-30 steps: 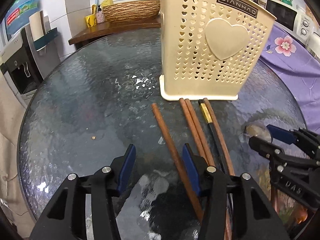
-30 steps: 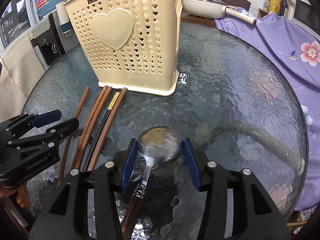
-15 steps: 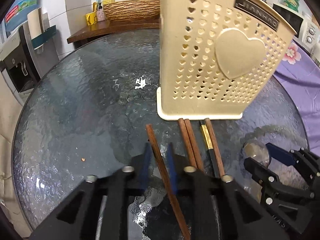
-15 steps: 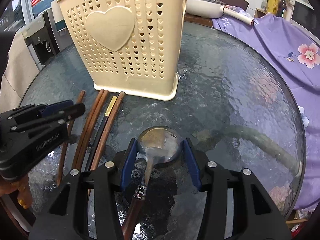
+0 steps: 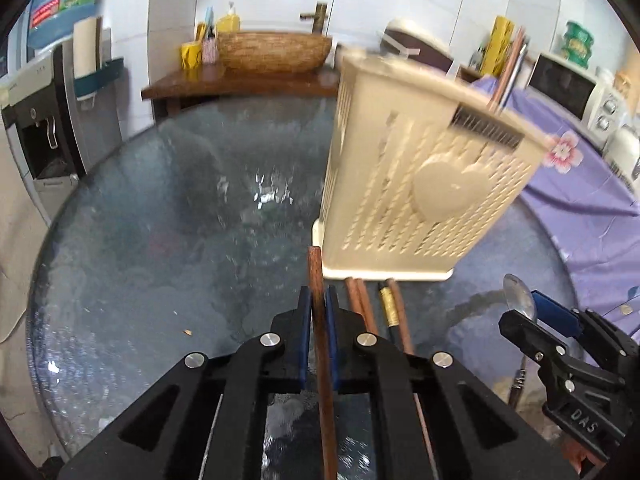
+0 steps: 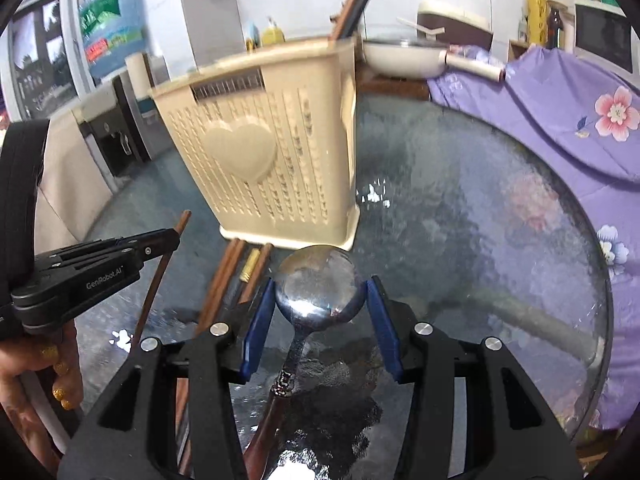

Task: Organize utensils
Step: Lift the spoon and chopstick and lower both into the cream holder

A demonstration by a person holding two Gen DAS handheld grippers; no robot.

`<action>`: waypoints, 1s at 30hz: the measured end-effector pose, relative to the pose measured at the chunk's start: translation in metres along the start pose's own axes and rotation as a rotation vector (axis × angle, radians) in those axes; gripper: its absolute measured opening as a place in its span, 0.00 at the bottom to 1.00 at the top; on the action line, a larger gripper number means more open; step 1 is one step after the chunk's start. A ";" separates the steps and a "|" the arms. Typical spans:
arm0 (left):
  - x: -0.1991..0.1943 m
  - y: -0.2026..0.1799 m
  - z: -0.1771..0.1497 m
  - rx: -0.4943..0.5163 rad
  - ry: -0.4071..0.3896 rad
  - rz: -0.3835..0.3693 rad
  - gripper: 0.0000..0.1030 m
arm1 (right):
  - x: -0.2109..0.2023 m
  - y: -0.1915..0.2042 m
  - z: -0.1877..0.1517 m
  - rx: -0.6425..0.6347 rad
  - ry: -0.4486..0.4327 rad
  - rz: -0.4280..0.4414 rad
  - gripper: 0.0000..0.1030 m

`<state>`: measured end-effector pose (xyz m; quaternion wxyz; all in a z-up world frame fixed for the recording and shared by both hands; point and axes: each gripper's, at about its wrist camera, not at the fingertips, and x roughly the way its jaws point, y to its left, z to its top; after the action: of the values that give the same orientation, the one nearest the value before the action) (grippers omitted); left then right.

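My left gripper (image 5: 318,300) is shut on a brown wooden chopstick (image 5: 316,276) and holds it lifted, its tip near the base of the cream perforated utensil holder (image 5: 424,188). It also shows in the right wrist view (image 6: 170,240), with the chopstick (image 6: 160,272) slanting down. My right gripper (image 6: 320,292) is shut on a metal spoon (image 6: 318,284), its bowl between the blue pads and its handle running back underneath. It shows at the right of the left wrist view (image 5: 524,308). Several chopsticks (image 5: 376,312) lie on the glass in front of the holder.
The round textured glass table (image 5: 160,240) holds everything. A purple flowered cloth (image 6: 560,120) drapes the right side. The holder (image 6: 272,152) has utensils standing in it. A water dispenser (image 5: 40,120) stands at the left, a wooden counter with a basket (image 5: 276,50) behind.
My left gripper closed on the leftmost chopstick and lifted it off the glass. My right gripper raised the spoon. Both views tilted up toward the holder.
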<state>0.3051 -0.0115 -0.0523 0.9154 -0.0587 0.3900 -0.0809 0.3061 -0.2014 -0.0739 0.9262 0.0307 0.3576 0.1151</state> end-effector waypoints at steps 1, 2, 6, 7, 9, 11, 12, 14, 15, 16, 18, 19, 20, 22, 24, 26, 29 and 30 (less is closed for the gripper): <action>-0.011 0.000 0.002 -0.003 -0.025 -0.010 0.07 | -0.007 0.000 0.002 -0.002 -0.020 0.006 0.46; -0.018 0.000 0.004 -0.003 -0.042 -0.015 0.07 | -0.013 0.000 0.005 -0.006 -0.038 0.009 0.46; -0.054 -0.002 0.014 -0.001 -0.130 -0.043 0.07 | -0.039 0.002 0.014 -0.031 -0.099 0.022 0.46; -0.061 -0.004 0.015 0.002 -0.147 -0.045 0.07 | -0.045 0.004 0.016 -0.039 -0.111 0.025 0.46; -0.076 -0.005 0.018 0.013 -0.188 -0.048 0.07 | -0.056 0.008 0.016 -0.059 -0.133 0.029 0.46; -0.098 -0.012 0.016 0.025 -0.242 -0.046 0.07 | -0.068 0.013 0.016 -0.081 -0.154 0.029 0.46; -0.104 -0.015 0.016 0.031 -0.258 -0.042 0.07 | -0.071 0.014 0.016 -0.086 -0.159 0.031 0.46; -0.114 -0.018 0.018 0.046 -0.296 -0.034 0.07 | -0.076 0.018 0.016 -0.094 -0.171 0.028 0.46; -0.115 -0.019 0.019 0.048 -0.304 -0.033 0.07 | -0.078 0.019 0.017 -0.095 -0.175 0.025 0.46; -0.116 -0.018 0.018 0.047 -0.308 -0.033 0.07 | -0.079 0.020 0.017 -0.098 -0.175 0.024 0.46; -0.117 -0.018 0.020 0.044 -0.314 -0.028 0.07 | -0.082 0.023 0.017 -0.107 -0.178 0.022 0.46; -0.117 -0.018 0.021 0.045 -0.317 -0.026 0.07 | -0.082 0.023 0.018 -0.108 -0.179 0.021 0.46; -0.118 -0.017 0.022 0.046 -0.318 -0.028 0.07 | -0.084 0.023 0.019 -0.112 -0.180 0.023 0.46; -0.121 -0.017 0.023 0.048 -0.325 -0.030 0.07 | -0.085 0.026 0.020 -0.121 -0.185 0.022 0.46; -0.124 -0.016 0.025 0.055 -0.334 -0.032 0.07 | -0.088 0.028 0.021 -0.131 -0.189 0.022 0.46; -0.127 -0.017 0.026 0.057 -0.339 -0.041 0.07 | -0.091 0.028 0.023 -0.137 -0.190 0.028 0.46; -0.130 -0.017 0.028 0.056 -0.338 -0.056 0.07 | -0.095 0.029 0.028 -0.149 -0.197 0.032 0.46; -0.131 -0.017 0.030 0.054 -0.339 -0.060 0.07 | -0.097 0.029 0.030 -0.150 -0.199 0.036 0.46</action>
<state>0.2353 -0.0010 0.0632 0.9664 -0.0587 0.2258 -0.1076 0.2513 -0.1954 0.0161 0.9546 -0.0211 0.2537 0.1546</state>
